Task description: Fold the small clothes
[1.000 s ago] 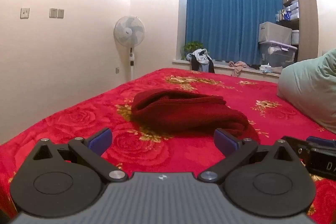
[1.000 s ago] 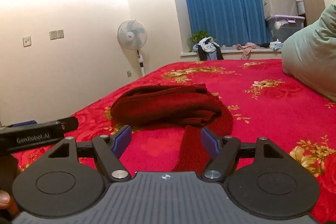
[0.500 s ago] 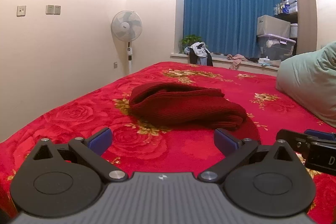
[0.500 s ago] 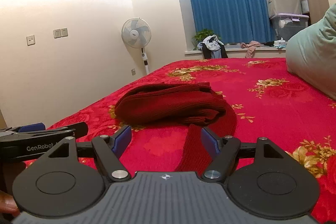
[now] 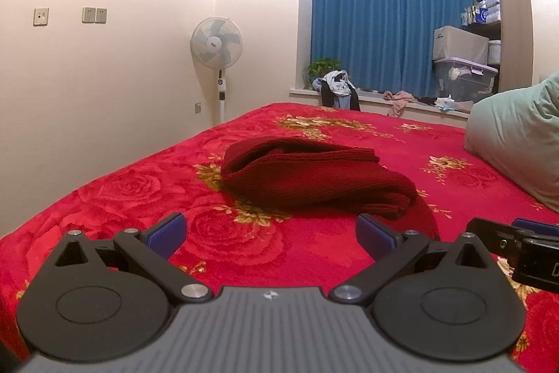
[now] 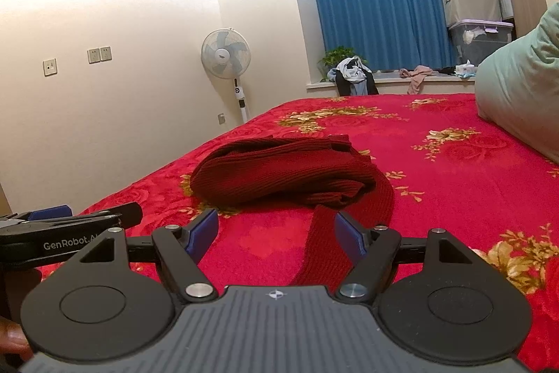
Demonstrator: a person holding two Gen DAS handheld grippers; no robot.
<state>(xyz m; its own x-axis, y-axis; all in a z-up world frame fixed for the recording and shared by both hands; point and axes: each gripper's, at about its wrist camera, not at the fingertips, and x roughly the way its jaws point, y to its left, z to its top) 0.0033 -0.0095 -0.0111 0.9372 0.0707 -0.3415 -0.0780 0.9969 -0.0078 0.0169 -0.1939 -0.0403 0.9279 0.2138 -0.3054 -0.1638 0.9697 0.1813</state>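
A dark red knitted garment (image 5: 314,177) lies folded in a loose bundle on the red floral bedspread (image 5: 244,240). In the right wrist view the same garment (image 6: 286,173) trails a long strip toward me, passing under the right side of my right gripper (image 6: 276,229). Both grippers hover low over the bed, short of the bundle. My left gripper (image 5: 270,229) is open with nothing between its blue pads. The right gripper is open too, its jaws empty. Each gripper shows at the edge of the other's view.
A pale green pillow (image 5: 517,138) lies at the bed's right side. A standing fan (image 5: 216,48) is by the left wall. Clothes (image 5: 337,86) and storage boxes (image 5: 461,76) sit on the window ledge before blue curtains.
Both cameras have tilted slightly and drawn back a little from the bundle. The garment has not moved and both grippers stay open.
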